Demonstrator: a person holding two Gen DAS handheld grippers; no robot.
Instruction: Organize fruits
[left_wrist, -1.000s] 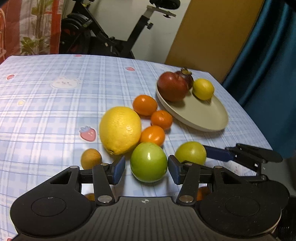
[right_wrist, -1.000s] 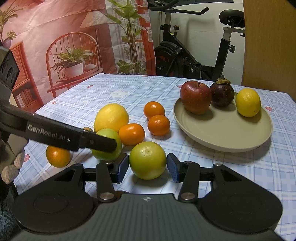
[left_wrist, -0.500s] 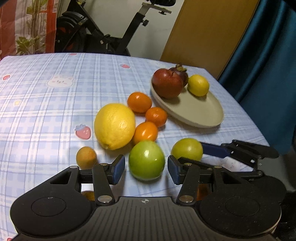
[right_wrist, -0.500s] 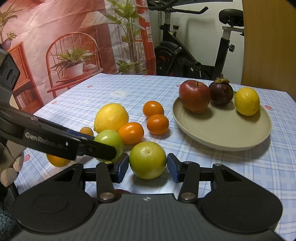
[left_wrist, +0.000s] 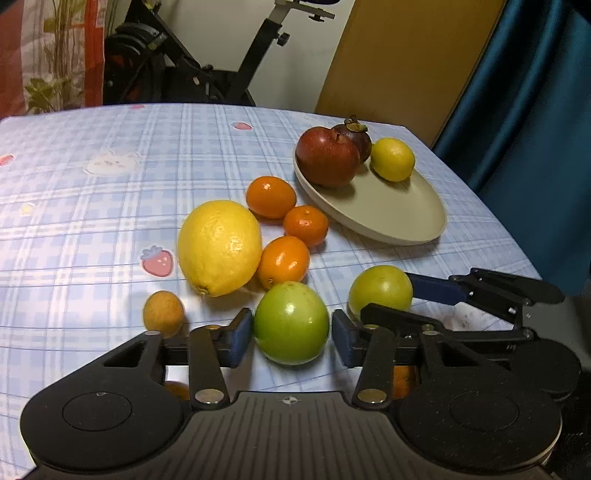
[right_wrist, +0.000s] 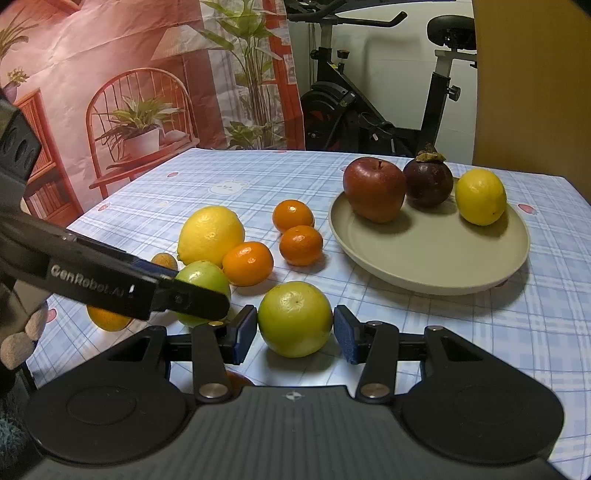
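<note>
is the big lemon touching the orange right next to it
Touching. In the left wrist view the big lemon presses against the orange with no tablecloth showing between them; the right wrist view shows the same pair meeting.

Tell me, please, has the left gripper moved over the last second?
Yes: the left gripper has sunk; in the right wrist view its finger, against the large lemon, now overlaps the orange beneath.

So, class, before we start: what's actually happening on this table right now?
A person holds a gripper in each hand. The left gripper brackets a green apple; the right gripper brackets a yellow-green citrus. Both are open, the fruits on the cloth. The plate holds a red apple, mangosteen and small lemon.
</note>
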